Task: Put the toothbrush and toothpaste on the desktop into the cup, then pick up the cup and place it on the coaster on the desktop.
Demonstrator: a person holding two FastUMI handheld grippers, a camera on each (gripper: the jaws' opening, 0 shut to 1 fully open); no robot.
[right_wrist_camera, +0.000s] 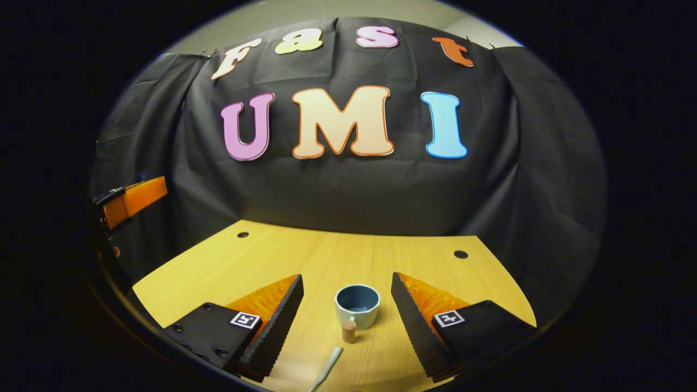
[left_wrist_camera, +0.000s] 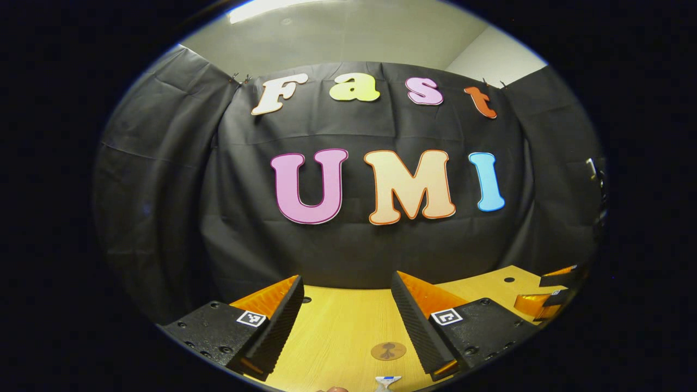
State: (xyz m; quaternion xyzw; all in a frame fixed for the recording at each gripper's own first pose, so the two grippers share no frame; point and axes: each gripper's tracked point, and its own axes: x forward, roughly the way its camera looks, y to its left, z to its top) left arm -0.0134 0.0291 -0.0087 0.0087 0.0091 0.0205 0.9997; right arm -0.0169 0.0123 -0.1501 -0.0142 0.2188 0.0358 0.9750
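In the right gripper view a pale cup (right_wrist_camera: pixel 357 306) with a blue inside stands upright on the wooden desktop (right_wrist_camera: pixel 272 261), just beyond my open right gripper (right_wrist_camera: pixel 347 279) and between its fingers' lines. A small brown cylinder (right_wrist_camera: pixel 348 330) stands right in front of the cup. A pale toothbrush handle (right_wrist_camera: pixel 328 370) lies nearer, at the bottom edge. In the left gripper view a round brown coaster (left_wrist_camera: pixel 387 351) lies flat between the fingers of my open left gripper (left_wrist_camera: pixel 347 283). A white and blue tip, seemingly the toothpaste (left_wrist_camera: pixel 386 383), pokes in at the bottom edge. Neither gripper holds anything.
The desktop ends at the black cloth wall behind. It has small round holes (right_wrist_camera: pixel 460 254) near its back corners. The other gripper (left_wrist_camera: pixel 552 294) sits at the right edge of the left gripper view, and an orange and black gripper (right_wrist_camera: pixel 130 200) hangs at the left edge of the right gripper view.
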